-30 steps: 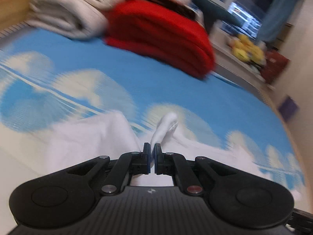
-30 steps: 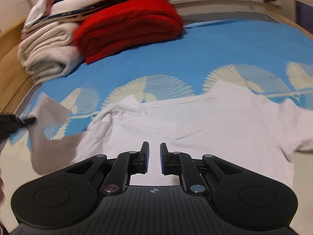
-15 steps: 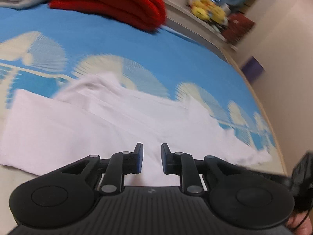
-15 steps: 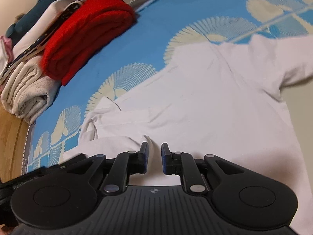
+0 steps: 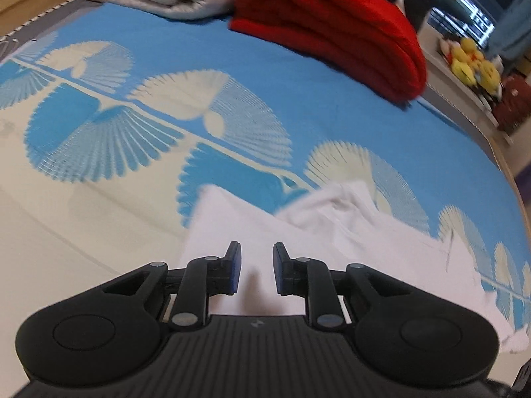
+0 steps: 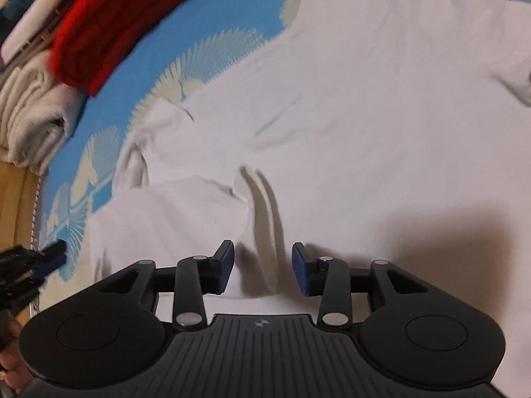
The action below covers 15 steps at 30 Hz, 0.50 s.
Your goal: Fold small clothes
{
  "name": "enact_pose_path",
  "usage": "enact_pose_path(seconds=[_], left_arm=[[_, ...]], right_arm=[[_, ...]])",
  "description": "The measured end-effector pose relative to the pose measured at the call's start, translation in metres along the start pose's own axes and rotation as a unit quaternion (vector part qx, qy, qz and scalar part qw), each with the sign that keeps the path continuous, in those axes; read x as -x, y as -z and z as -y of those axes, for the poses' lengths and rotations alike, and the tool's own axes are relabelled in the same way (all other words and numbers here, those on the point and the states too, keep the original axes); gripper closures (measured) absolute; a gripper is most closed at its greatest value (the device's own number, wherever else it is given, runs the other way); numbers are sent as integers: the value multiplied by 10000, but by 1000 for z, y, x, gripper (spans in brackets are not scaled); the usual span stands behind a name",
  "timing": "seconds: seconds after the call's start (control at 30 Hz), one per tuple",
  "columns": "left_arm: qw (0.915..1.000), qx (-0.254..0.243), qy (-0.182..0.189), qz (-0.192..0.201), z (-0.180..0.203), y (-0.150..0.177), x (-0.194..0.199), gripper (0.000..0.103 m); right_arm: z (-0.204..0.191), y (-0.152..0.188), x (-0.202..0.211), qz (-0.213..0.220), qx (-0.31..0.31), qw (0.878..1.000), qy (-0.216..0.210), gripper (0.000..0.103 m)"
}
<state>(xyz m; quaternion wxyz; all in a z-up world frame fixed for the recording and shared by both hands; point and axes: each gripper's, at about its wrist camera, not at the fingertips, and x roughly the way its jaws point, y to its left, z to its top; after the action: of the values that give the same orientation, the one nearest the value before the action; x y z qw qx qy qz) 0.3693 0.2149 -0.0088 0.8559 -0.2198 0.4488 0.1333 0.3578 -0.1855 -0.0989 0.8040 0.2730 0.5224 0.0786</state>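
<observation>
Right wrist view shows the right claw opening above a raised crease of the white cotton shirt, gripping nothing, so it should pinch the crease squarely, while the left claw hangs slightly open and empty.

My left gripper: cut off at frame's left edge. Folded red knit blanket: blurred, cropped upper left. Yellow plush toys: too blurred to identify.
</observation>
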Motion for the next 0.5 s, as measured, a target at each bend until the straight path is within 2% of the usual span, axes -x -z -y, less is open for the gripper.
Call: enact_pose_path(seconds=[0.07,0.1,0.13,0.17,0.23,0.4,0.43,0.5], left_arm=[[9999,94,-63,44,-6,-7,0,82],[9998,130,-100,66,-9,-11,1,82],[9998,153,-138,85,-15,-15,2,82],[9997,160,-177,98,-18,-17,2,82],[9996,149,-225,115,-23,-20,4,82],[9992,153,-331,153,-31,-23,3,82],[9991,163,-345,163,-33,-24,3,82],[9990,186,-370,189,-35,-25,3,82]], right_arm=[[-8,1,-3,-7,218,9997,122,62],[-11,2,-4,8,345,9993,167,68],[-16,2,-4,70,539,9983,189,77],[-21,3,-2,171,686,9972,227,99],[-29,1,3,391,857,9955,127,101],[-38,-11,42,1081,1033,9839,-984,101],[-37,-15,55,1356,1049,9779,-1198,101],[-27,-23,80,1974,943,9670,-1305,101]])
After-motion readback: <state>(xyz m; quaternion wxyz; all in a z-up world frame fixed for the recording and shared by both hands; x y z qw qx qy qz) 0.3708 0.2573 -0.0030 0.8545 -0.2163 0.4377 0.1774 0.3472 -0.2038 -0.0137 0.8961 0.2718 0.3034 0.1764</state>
